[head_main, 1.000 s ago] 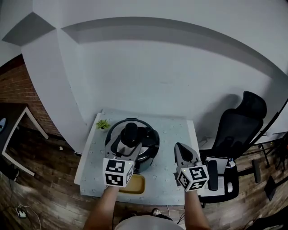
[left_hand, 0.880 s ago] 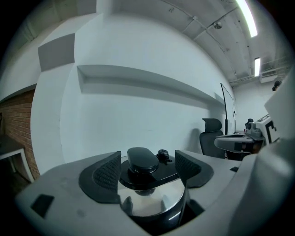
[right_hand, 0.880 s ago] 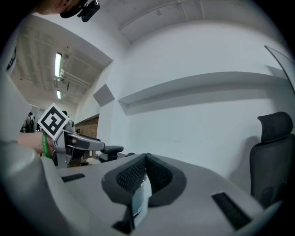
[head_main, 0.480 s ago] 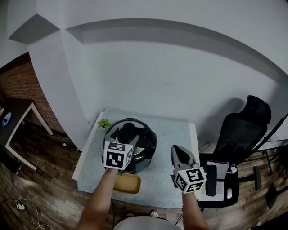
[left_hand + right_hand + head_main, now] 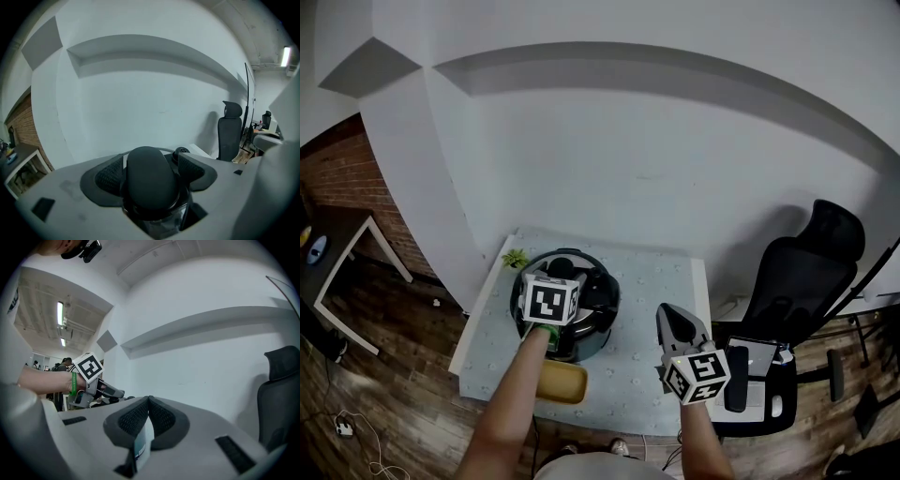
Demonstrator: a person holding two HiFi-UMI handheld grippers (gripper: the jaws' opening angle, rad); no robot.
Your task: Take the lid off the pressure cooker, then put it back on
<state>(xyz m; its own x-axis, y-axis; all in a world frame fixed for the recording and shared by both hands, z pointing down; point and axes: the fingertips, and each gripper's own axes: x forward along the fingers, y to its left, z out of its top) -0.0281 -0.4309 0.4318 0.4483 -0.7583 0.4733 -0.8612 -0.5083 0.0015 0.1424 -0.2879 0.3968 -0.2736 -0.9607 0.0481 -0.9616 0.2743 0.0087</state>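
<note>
My left gripper (image 5: 563,274) reaches out ahead of me and comes down on the pressure cooker (image 5: 574,345). Its jaws pinch the black knob (image 5: 149,180) at the middle of the lid (image 5: 600,289). In the left gripper view the knob fills the gap, with a ribbed pad (image 5: 108,174) pressed against each side. I hold it by the knob because that is the lid's only real handle, and a centred hold should let the lid turn or rise evenly without tipping.

As far as I can tell the lid sits on the pot directly under this gripper, so I judge that the lift has not begun.

My right gripper (image 5: 148,403) has its jaws pressed together with nothing between them. I hold it over the table (image 5: 649,377), well to the right of the cooker and nearer to me, so it stays out of the lid's way. From it, the left gripper shows off to the left and further out.

A yellow tray (image 5: 563,382) lies on the near side of the cooker, below my left forearm. I would lift the lid well clear of it, since the pinch on a rounded knob could slip if I tilt.
</note>
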